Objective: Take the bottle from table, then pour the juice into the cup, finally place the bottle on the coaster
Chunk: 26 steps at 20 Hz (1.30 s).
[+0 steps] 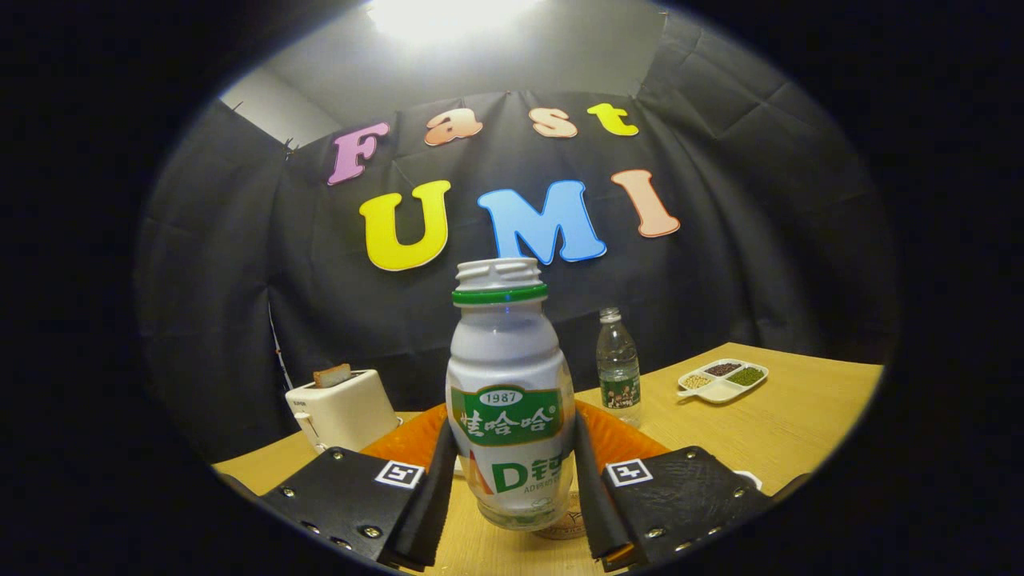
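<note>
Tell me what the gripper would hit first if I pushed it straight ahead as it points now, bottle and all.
Probably the orange tray: it lies just beyond the fingers, behind the bottle clamped in the gripper. If the bottle rides above its rim, the black cloth wall comes next. Depth is unclear.

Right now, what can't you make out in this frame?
- Cup: not identifiable; the bottle held between the gripper fingers blocks what lies behind it.
- Coaster: just an edge under the bottle.
- Orange tray: mostly hidden by bottle and fingers.
- Juice level: cannot tell; opaque sides.
</note>
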### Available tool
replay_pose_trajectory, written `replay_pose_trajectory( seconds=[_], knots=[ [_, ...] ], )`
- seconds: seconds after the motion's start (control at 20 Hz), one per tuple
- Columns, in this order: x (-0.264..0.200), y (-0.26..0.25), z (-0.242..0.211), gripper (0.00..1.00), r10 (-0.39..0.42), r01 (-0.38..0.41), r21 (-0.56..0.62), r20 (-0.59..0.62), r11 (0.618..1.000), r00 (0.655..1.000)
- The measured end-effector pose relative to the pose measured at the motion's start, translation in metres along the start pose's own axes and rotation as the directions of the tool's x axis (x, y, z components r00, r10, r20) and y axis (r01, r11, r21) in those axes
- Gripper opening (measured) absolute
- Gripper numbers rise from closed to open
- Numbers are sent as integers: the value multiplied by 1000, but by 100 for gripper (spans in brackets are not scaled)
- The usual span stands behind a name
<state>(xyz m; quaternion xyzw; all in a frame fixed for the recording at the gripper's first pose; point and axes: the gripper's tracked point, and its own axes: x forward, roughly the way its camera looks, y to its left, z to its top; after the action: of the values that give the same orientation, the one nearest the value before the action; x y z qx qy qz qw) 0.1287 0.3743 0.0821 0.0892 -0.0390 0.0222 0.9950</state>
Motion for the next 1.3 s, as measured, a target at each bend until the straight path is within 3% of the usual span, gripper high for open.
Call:
replay_pose_trajectory(
  seconds=[0.45, 0.7, 1.1, 1.3],
  knots=[
    [33, -20, -47, 68, -50, 35, -155, -96, 987, 994],
    [45, -23, -66, 68, -52, 30, -163, -131, 986, 990],
    [48, -26, -72, 68, -78, 39, -269, -137, 962, 987],
    [47, -26, -71, 70, -79, 42, -258, -134, 965, 988]
  ],
)
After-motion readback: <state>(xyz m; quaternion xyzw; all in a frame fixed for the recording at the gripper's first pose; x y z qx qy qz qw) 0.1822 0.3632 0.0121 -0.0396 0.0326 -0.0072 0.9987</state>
